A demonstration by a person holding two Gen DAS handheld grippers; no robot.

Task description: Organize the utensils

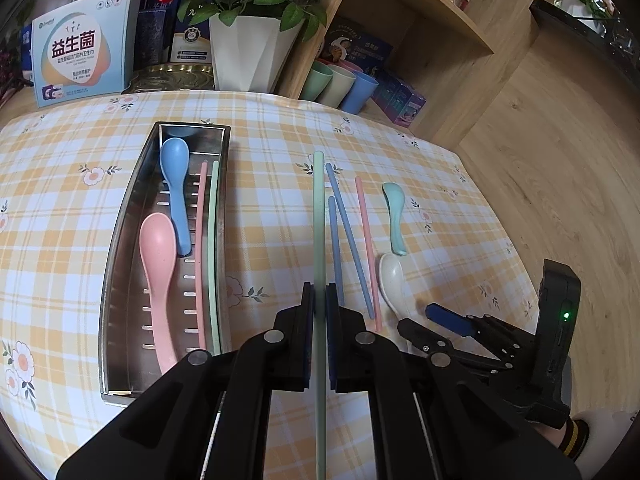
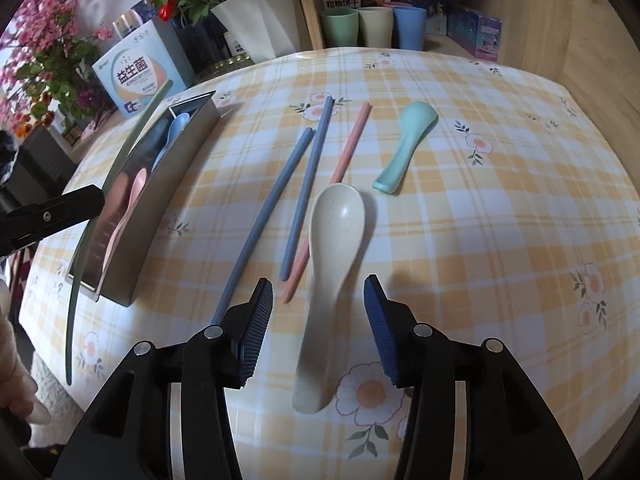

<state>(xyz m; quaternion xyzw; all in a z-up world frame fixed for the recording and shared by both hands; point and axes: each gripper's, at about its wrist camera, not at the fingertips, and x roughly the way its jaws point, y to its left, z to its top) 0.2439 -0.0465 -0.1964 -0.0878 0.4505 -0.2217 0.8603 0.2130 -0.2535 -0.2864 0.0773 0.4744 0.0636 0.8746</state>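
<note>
From the left wrist camera, the left claw [image 1: 319,300] points straight ahead over the table [image 1: 280,128] and pinches a long green chopstick [image 1: 319,216] between its two pads. The metal tray [image 1: 120,240] lies to its left, holding a blue spoon [image 1: 176,196], a pink spoon [image 1: 159,272], a pink chopstick and a green one. A light blue box [image 1: 82,52] at the back reads "益生菌".

From the right wrist camera, the right claw [image 2: 318,330] hangs low with its pads wide apart (nothing between them but air), one on each side of the cream spoon [image 2: 328,264] lying on the table. Two blue chopsticks [image 2: 308,184], a pink chopstick [image 2: 340,164] and a teal spoon [image 2: 408,140] lie beyond. A pack behind the cups [image 2: 374,26] reads "羊乳五黑".
</note>
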